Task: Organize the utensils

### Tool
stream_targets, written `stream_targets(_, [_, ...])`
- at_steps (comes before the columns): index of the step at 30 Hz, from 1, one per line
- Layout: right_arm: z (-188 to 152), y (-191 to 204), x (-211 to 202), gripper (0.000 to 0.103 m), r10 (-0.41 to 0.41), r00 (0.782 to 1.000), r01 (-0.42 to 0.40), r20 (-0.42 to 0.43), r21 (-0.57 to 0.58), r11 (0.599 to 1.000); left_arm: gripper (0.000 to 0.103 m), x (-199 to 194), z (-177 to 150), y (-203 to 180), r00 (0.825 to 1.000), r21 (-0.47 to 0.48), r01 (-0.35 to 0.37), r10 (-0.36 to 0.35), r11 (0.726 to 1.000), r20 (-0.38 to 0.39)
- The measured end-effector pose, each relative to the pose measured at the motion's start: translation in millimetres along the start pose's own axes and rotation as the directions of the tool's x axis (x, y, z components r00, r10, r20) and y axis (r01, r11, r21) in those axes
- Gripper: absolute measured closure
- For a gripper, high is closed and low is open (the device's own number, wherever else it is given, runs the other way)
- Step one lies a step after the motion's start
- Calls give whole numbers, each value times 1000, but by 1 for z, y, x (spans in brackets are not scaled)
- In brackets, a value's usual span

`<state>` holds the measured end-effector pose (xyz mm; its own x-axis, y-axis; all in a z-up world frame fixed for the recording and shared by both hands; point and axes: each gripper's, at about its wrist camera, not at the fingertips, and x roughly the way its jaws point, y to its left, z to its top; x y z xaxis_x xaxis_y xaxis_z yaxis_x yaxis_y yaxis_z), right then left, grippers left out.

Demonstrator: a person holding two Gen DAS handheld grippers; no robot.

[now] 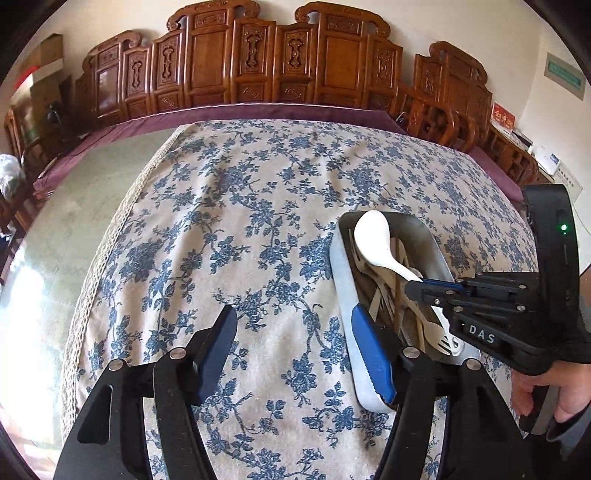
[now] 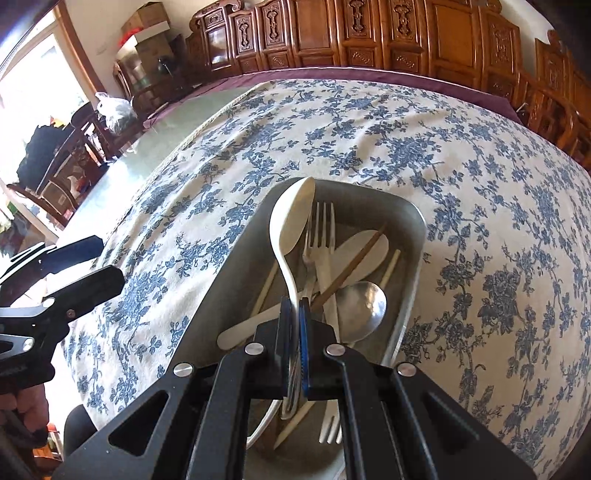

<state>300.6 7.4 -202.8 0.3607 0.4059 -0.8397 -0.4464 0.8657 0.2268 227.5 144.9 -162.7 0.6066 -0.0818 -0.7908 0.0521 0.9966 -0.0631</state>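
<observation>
Right wrist view: right gripper (image 2: 294, 314) clamps a white plastic ladle-shaped spoon (image 2: 290, 221) over the grey metal tray (image 2: 415, 221) already full of utensils; left gripper (image 1: 295, 347) gapes empty, tablecloth looks cleared

You see: blue-floral tablecloth (image 1: 229, 206) over worktop; carved wooden screen (image 1: 258, 62) along far wall; cardboard boxes (image 2: 147, 18) stacked near window.
</observation>
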Motion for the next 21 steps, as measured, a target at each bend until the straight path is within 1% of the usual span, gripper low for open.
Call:
stream_targets(2, [1, 2, 3, 97, -7, 1000, 7, -7, 1, 1000, 41, -1, -1, 2, 1000, -5, -1, 1, 1000, 1])
stream_targets(6, [0, 5, -1, 89, -10, 1000, 10, 6, -13, 1000, 40, -4, -2, 4, 1000, -7, -5, 5, 1000, 4])
stream_targets(7, [-2, 6, -4, 86, -3, 1000, 4, 13, -21, 1000, 40, -5, -2, 3, 1000, -9, -6, 6, 1000, 6])
stream_targets(8, [-4, 6, -8, 78, -2, 1000, 2, 20, -27, 1000, 40, -6, -3, 3, 1000, -10, -6, 6, 1000, 7])
stream_targets(9, [-5, 6, -11, 75, -1, 1000, 1, 25, -29, 1000, 40, -8, -3, 2, 1000, -11, -5, 5, 1000, 9])
stream_targets(13, [-13, 2, -32, 74, 5, 999, -3, 53, -33, 999, 39, -18, -3, -7, 1000, 2, -15, 15, 1000, 21])
stream_targets(16, [-22, 0, -56, 74, 5, 996, -2, 89, -42, 999, 34, -29, -5, -16, 999, 3, -13, 13, 1000, 37])
stream_targets(21, [-39, -5, -98, 74, -1, 990, 7, 144, -35, 999, 21, -48, -8, -35, 998, 7, -14, 14, 1000, 62])
